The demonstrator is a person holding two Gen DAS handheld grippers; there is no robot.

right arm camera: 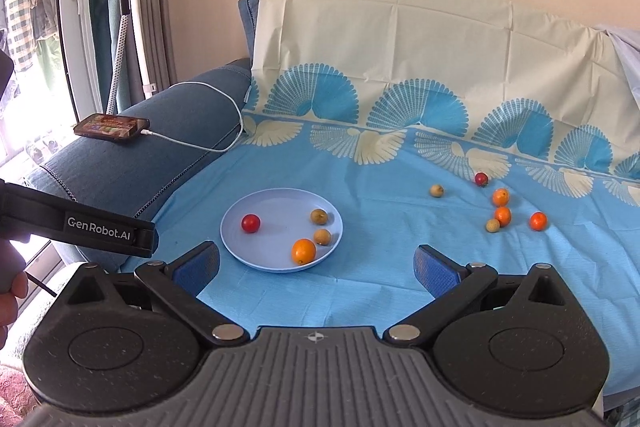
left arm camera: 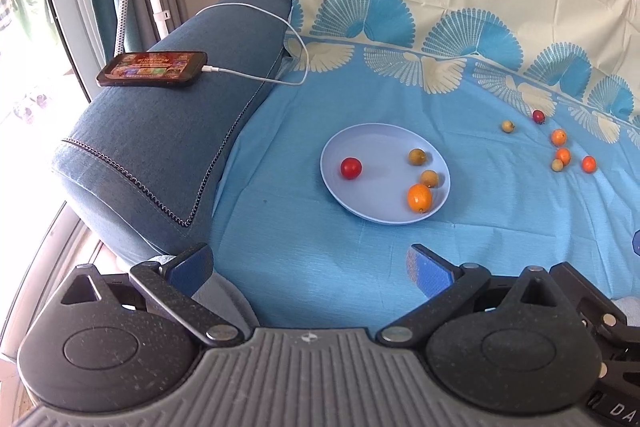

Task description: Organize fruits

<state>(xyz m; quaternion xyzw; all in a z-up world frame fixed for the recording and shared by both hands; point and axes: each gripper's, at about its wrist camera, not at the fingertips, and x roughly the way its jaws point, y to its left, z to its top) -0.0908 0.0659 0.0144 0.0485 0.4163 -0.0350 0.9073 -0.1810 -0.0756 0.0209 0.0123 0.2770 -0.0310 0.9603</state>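
A light blue plate point(left arm camera: 360, 199) point(right arm camera: 276, 199) lies on the blue cloth. It holds a red tomato point(left arm camera: 351, 167) point(right arm camera: 251, 223), an orange fruit point(left arm camera: 419, 197) point(right arm camera: 303, 251) and two yellow-brown fruits point(left arm camera: 417, 156) point(right arm camera: 319, 216). Several loose fruits lie to the right: a dark red one point(left arm camera: 539, 115) point(right arm camera: 481, 179), orange ones point(left arm camera: 558, 136) point(right arm camera: 500, 197) and yellowish ones point(left arm camera: 507, 125) point(right arm camera: 436, 190). My left gripper point(left arm camera: 312, 267) is open and empty, in front of the plate. My right gripper point(right arm camera: 316, 269) is open and empty, also short of the plate.
A phone point(left arm camera: 154, 69) point(right arm camera: 113, 127) on a white charging cable point(left arm camera: 280, 23) lies on the blue sofa armrest point(left arm camera: 160, 147) at the left. The left gripper's body point(right arm camera: 80, 223) shows at the left of the right wrist view. The cloth-covered backrest point(right arm camera: 400, 39) rises behind.
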